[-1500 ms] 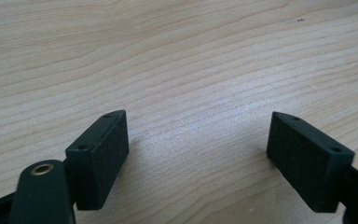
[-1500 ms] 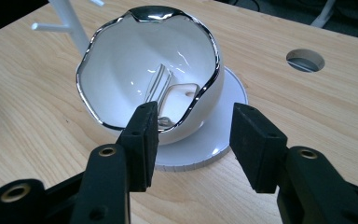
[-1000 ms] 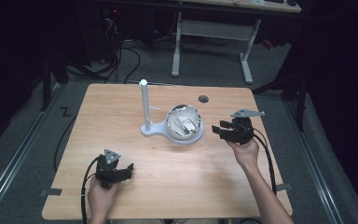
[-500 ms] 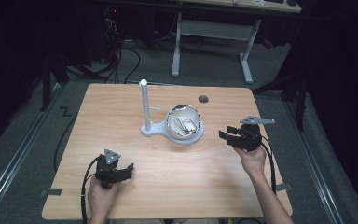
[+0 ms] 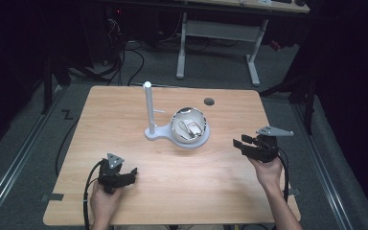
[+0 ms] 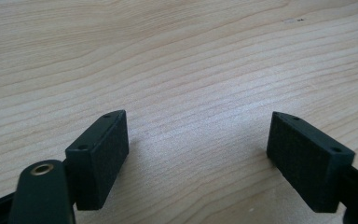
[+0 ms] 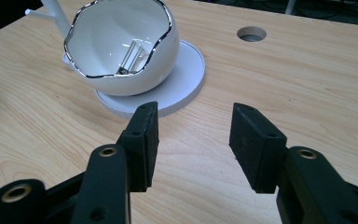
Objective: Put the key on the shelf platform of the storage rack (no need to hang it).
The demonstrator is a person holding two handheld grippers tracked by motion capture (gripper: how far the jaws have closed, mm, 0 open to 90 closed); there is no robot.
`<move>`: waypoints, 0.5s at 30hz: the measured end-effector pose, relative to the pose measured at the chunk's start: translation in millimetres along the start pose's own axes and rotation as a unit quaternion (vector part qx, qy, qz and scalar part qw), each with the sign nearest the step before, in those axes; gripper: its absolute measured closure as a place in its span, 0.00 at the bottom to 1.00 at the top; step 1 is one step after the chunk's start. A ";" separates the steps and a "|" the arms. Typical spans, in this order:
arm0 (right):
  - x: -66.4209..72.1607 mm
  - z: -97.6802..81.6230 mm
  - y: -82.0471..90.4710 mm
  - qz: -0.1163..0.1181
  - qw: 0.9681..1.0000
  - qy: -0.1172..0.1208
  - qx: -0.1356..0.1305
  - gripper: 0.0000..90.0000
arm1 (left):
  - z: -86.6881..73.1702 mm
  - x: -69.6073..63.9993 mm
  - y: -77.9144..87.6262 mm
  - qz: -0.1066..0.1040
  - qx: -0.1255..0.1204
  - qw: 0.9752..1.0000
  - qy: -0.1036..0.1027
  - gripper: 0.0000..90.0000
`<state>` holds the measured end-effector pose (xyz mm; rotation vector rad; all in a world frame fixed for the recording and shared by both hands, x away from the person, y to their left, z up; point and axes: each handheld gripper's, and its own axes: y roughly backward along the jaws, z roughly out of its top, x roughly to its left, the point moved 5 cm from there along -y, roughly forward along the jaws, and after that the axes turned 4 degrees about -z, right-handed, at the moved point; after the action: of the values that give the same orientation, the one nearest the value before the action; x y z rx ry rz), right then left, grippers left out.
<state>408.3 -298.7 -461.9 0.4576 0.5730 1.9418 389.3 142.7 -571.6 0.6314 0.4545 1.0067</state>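
Fingers apart on right gripper (image 5: 239,143) and left gripper (image 5: 133,173) — right withdrawn nearward from bowl (image 5: 189,125); release likely complete.

The left gripper (image 6: 198,149) hangs low over the wooden table (image 6: 177,60), its two black jaws spread wide apart with nothing between them. Bare, pale wood grain runs crosswise ahead of the jaws and beneath the gap.
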 end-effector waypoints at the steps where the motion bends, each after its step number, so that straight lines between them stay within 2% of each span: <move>1: -0.1 -1.2 1.4 0.001 1.000 -0.003 -0.001 0.59 | 0.0 0.0 0.0 0.000 0.000 1.000 0.000 0.23; 9: -3.5 -12.6 8.6 0.001 1.000 -0.012 -0.004 0.59 | 0.1 -0.2 -0.1 0.000 -0.001 1.000 0.001 0.23; 15: -3.7 -21.8 6.8 0.004 1.000 -0.018 0.001 0.59 | 0.0 -0.1 0.0 0.000 0.000 1.000 0.000 0.23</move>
<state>393.0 -308.7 -476.0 0.4958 0.5500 1.9368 389.3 142.6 -571.6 0.6321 0.4542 1.0070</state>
